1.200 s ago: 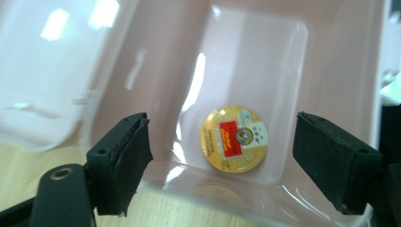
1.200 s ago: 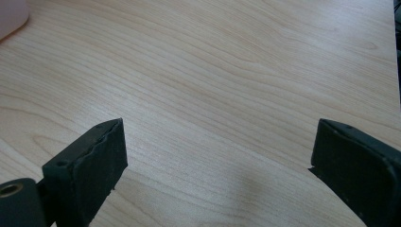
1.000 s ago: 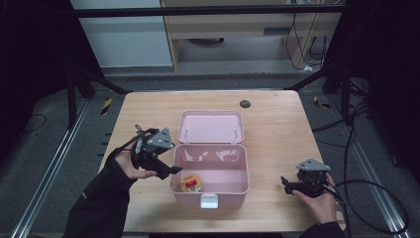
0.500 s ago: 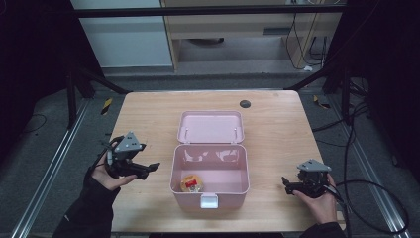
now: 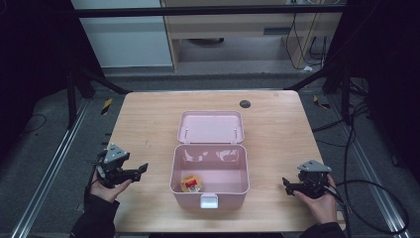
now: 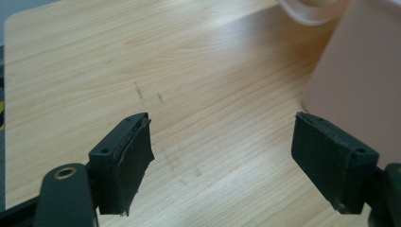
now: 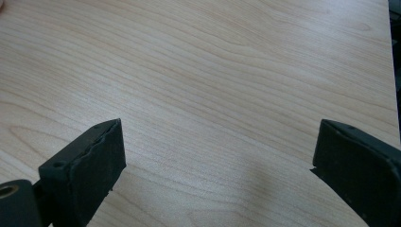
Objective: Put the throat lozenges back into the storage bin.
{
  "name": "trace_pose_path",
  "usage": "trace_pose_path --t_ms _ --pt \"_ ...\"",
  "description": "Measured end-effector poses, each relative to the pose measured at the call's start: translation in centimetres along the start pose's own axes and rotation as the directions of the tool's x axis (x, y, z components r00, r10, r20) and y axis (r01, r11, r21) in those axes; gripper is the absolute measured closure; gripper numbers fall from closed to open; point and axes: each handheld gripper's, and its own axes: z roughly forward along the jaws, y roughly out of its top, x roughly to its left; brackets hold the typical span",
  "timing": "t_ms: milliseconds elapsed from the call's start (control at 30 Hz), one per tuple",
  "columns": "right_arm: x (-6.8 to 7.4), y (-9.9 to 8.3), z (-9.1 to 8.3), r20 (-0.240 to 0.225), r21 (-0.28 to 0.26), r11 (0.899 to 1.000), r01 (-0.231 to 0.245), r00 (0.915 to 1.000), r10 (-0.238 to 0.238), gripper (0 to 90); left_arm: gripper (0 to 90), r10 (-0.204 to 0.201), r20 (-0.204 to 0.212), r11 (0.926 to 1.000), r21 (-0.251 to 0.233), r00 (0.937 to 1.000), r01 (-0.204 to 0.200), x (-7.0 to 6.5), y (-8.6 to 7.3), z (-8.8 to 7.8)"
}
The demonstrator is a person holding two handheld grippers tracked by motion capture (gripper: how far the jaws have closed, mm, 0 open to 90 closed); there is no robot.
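One pink box [image 5: 209, 171] stands open mid-worktop [image 5: 277, 124], holding one small orange-and-yellow item [image 5: 190, 183]. Two tongs: left tongs [image 5: 142, 169] left of the box, right tongs [image 5: 286, 184] right of it, both apart and empty. The left gripper view adds the box wall [image 6: 359, 80].

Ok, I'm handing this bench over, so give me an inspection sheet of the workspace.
Surface: wooden table, bare apart from what is listed below.
Job's things: pink box open, lid folded back; small yellow and red item inside, front left.
Clutter: dark round disc near the far edge.
Grippers: left tool and right tool open, empty, either side of the box.
Cables: black cable loops from the right tool over the floor.
Surroundings: pale cabinet behind.
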Motion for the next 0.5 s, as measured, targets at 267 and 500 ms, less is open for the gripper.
trace_pose_path --t_ms 267,500 --pt "-0.2 -0.2 0.1 0.006 0.003 1.000 -0.014 0.9999 0.014 3.5 19.5 -0.120 -0.084 0.9928 -0.013 0.9892 0.119 1.2 -2.3 0.8" --pt "-0.2 -0.4 0.3 0.011 0.015 1.000 -0.016 0.9998 0.016 3.4 18.1 -0.150 -0.128 0.9878 0.024 0.9805 0.154 2.3 -4.0 1.6"
